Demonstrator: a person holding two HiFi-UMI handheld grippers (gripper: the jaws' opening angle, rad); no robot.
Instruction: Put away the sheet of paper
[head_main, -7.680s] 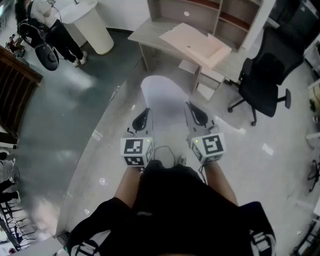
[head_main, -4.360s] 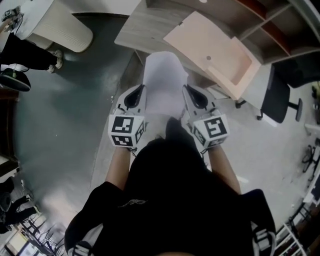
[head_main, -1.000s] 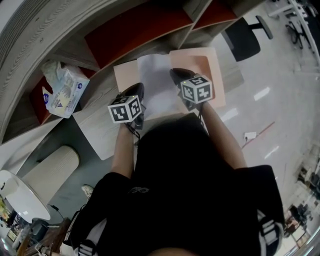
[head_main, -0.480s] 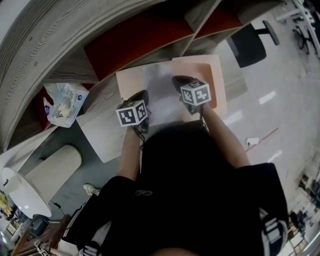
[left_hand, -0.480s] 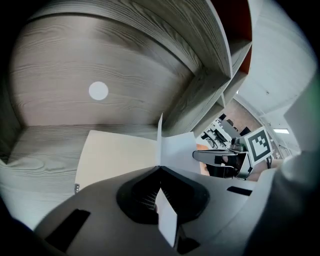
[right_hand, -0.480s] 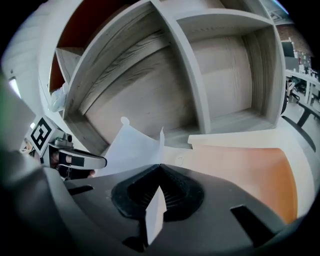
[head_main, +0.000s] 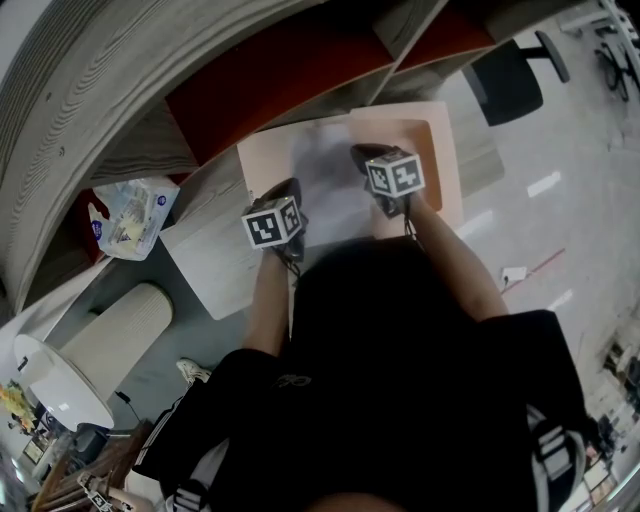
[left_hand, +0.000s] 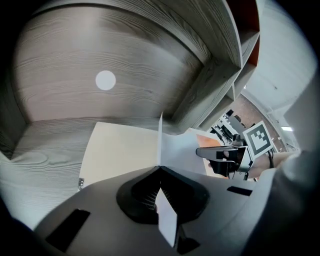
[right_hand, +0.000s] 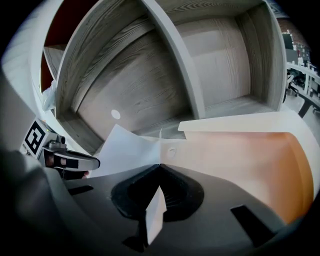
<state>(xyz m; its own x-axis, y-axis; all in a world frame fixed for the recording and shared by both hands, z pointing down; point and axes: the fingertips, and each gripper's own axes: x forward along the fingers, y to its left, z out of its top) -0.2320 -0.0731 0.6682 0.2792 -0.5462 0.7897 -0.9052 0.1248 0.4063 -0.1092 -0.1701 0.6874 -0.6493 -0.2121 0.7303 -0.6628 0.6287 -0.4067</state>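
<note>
A white sheet of paper (head_main: 328, 183) hangs stretched between my two grippers, just above a peach-coloured open folder (head_main: 441, 160) on the desk. My left gripper (head_main: 289, 194) is shut on the sheet's left edge, and my right gripper (head_main: 364, 154) is shut on its right edge. In the left gripper view the paper (left_hand: 181, 154) runs out of the closed jaws of the left gripper (left_hand: 160, 167) toward the other gripper. In the right gripper view the sheet (right_hand: 127, 149) leaves the right gripper (right_hand: 160, 165) over the peach folder (right_hand: 240, 155).
Grey wooden shelf compartments (head_main: 120, 80) with red back panels (head_main: 270, 70) rise behind the desk. A plastic-wrapped pack (head_main: 130, 215) lies on the desk at left. A black office chair (head_main: 510, 80) stands at right, a white ribbed cylinder (head_main: 115, 335) on the floor at left.
Both grippers have sunk with the sheet, bringing it closer to the peach folder. Both stay shut on the paper.
</note>
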